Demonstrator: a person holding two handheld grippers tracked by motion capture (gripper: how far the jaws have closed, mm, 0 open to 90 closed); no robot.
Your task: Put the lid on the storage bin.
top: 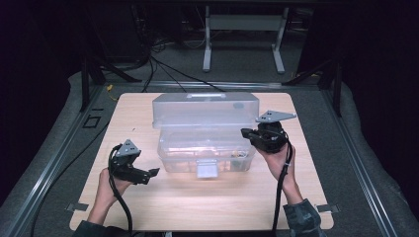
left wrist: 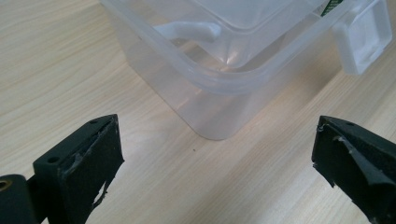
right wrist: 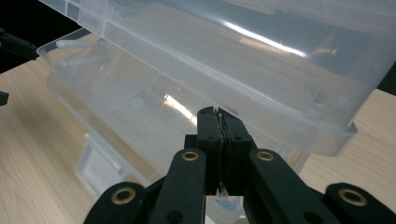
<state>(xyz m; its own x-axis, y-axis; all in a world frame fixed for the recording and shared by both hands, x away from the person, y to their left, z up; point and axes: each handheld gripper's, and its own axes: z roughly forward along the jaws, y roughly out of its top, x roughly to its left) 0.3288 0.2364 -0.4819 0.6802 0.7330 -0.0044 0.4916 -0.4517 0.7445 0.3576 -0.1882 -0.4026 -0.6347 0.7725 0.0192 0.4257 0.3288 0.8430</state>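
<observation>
Standing open, the clear box point(top: 205, 143) fills mid-table point(top: 148, 197) — left gripper point(left wrist: 217, 154) spread wide beside it, right gripper point(right wrist: 218, 126) pinched together at its lid.

A lab or test room, pale wooden tabletop point(top: 148, 197) set in a metal rail frame point(top: 49, 158), loose cables point(top: 163, 54) on grey carpet, desk legs point(top: 244, 39) behind, dark surroundings

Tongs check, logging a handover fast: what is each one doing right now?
Left tongs: open, holding nothing, beside the clear box.
Right tongs: closed, holding nothing.
</observation>
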